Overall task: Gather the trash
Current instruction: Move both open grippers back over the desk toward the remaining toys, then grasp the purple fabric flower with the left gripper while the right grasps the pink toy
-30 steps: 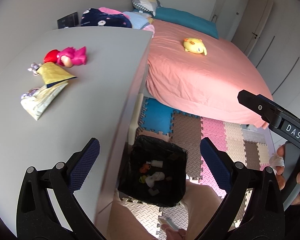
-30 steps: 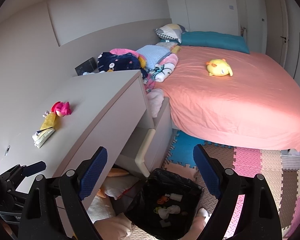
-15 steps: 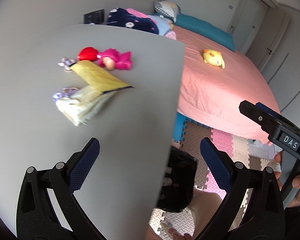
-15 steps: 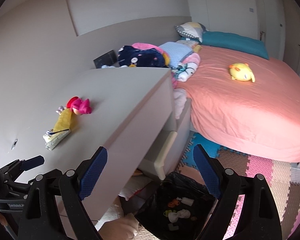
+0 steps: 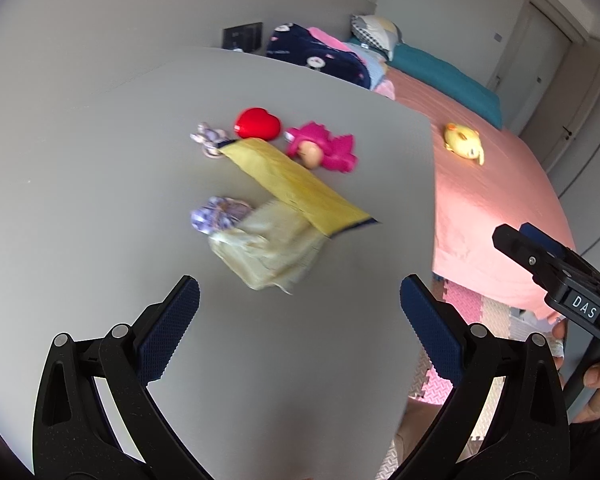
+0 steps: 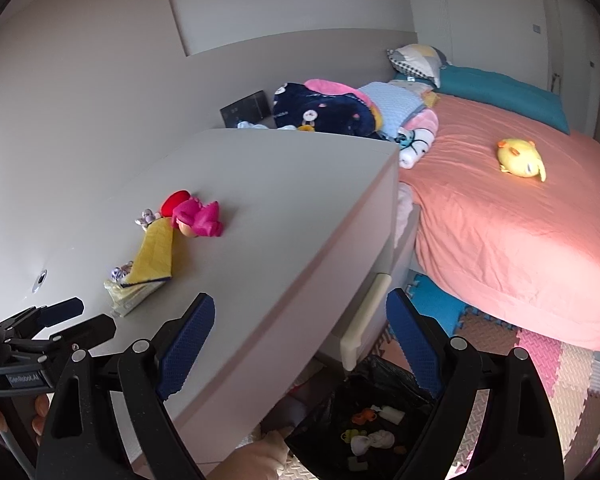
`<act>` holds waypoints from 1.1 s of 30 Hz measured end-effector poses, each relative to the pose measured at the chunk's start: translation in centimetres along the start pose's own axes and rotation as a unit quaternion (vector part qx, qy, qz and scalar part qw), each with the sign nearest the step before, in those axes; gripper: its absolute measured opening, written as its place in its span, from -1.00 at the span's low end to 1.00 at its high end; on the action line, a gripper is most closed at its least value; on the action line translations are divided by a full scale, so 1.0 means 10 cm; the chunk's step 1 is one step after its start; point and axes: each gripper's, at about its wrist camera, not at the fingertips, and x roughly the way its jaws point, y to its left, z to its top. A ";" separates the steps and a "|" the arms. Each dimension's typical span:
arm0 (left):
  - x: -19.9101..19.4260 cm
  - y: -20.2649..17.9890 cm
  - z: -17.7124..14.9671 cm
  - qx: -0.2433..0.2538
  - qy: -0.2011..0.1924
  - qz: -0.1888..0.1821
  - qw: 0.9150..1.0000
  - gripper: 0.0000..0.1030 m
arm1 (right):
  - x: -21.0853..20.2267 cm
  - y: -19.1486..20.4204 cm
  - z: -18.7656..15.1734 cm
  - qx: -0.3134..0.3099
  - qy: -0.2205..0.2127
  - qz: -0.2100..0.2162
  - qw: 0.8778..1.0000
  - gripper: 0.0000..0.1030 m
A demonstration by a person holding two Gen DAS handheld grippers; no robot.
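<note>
On the grey table (image 5: 100,184) lies a cluster of litter: a pale crumpled wrapper (image 5: 268,248), a yellow packet (image 5: 296,184) and two small purple wrappers (image 5: 220,214), beside a pink toy (image 5: 324,150) and a red heart (image 5: 257,123). My left gripper (image 5: 300,320) hovers open just short of the pale wrapper, nothing between its fingers. My right gripper (image 6: 300,344) is open and empty over the table's edge, above the black-lined bin (image 6: 364,420) on the floor. The same cluster (image 6: 158,252) shows in the right wrist view, with the left gripper (image 6: 56,320) near it.
A bed with a salmon cover (image 6: 520,240) and a yellow plush toy (image 6: 520,158) lies to the right. Folded blankets (image 6: 340,108) pile behind the table. A drawer handle (image 6: 364,320) juts out under the table's edge. Foam mats (image 6: 560,368) cover the floor.
Both grippers have swung left from above the bin towards the table. The litter now sits larger and central in the left wrist view, and the bin has dropped out of it.
</note>
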 end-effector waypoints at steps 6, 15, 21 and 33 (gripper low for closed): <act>0.02 0.21 0.12 -0.016 -0.011 0.033 0.999 0.88 | 0.10 0.13 0.10 -0.011 -0.001 0.012 1.000 0.70; 0.21 0.45 0.34 -0.026 -0.010 0.065 0.998 0.79 | 0.24 0.28 0.14 -0.024 0.007 0.019 1.000 0.70; 0.40 0.54 0.41 -0.027 0.014 0.059 0.998 0.51 | 0.37 0.32 0.21 -0.021 0.012 0.019 1.000 0.70; 0.54 0.53 0.37 0.005 0.024 0.059 0.998 0.18 | 0.69 0.52 0.39 -0.055 0.023 0.014 0.998 0.70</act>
